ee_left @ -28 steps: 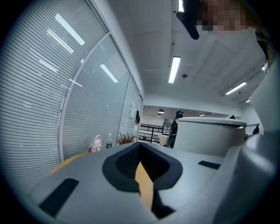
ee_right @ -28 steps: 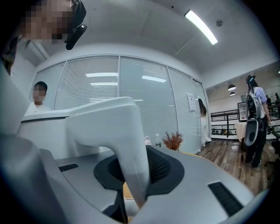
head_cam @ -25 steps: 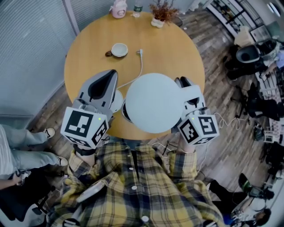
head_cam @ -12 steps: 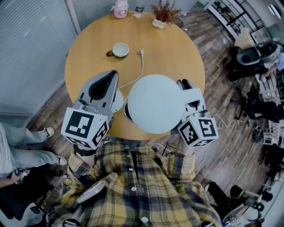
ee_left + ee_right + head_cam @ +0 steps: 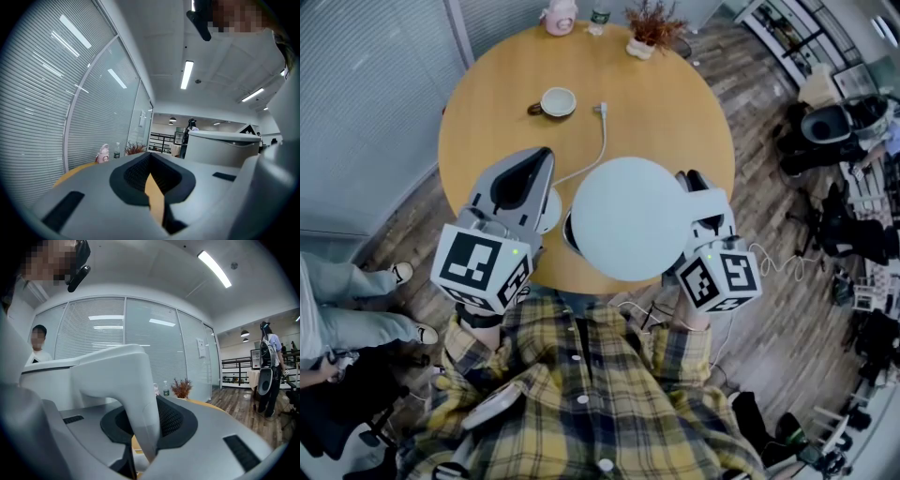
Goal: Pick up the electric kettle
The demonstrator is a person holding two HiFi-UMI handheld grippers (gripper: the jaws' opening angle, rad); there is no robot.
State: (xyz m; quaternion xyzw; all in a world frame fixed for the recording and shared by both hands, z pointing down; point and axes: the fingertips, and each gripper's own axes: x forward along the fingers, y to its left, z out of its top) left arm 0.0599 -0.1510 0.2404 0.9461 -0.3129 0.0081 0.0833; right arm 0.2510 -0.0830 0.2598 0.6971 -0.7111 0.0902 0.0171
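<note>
The white electric kettle point(image 5: 628, 217) hangs over the near edge of the round wooden table point(image 5: 675, 103), seen from above. My right gripper point(image 5: 694, 187) is shut on the kettle's handle point(image 5: 129, 380), which fills the space between the jaws in the right gripper view. The kettle's white base point(image 5: 547, 212) lies on the table just left of the kettle, and its cord runs to a loose plug point(image 5: 600, 110). My left gripper point(image 5: 529, 171) hovers over that base, shut with nothing in it. In the left gripper view the kettle's body point(image 5: 225, 147) stands to the right.
A cup point(image 5: 557, 101) sits mid-table. A pink bottle point(image 5: 560, 17), a water bottle point(image 5: 600, 14) and a dried plant point(image 5: 652, 28) stand at the far edge. Someone's legs point(image 5: 347, 300) are on the left, office chairs point(image 5: 825, 122) on the right. Blinds and glass wall the far-left side.
</note>
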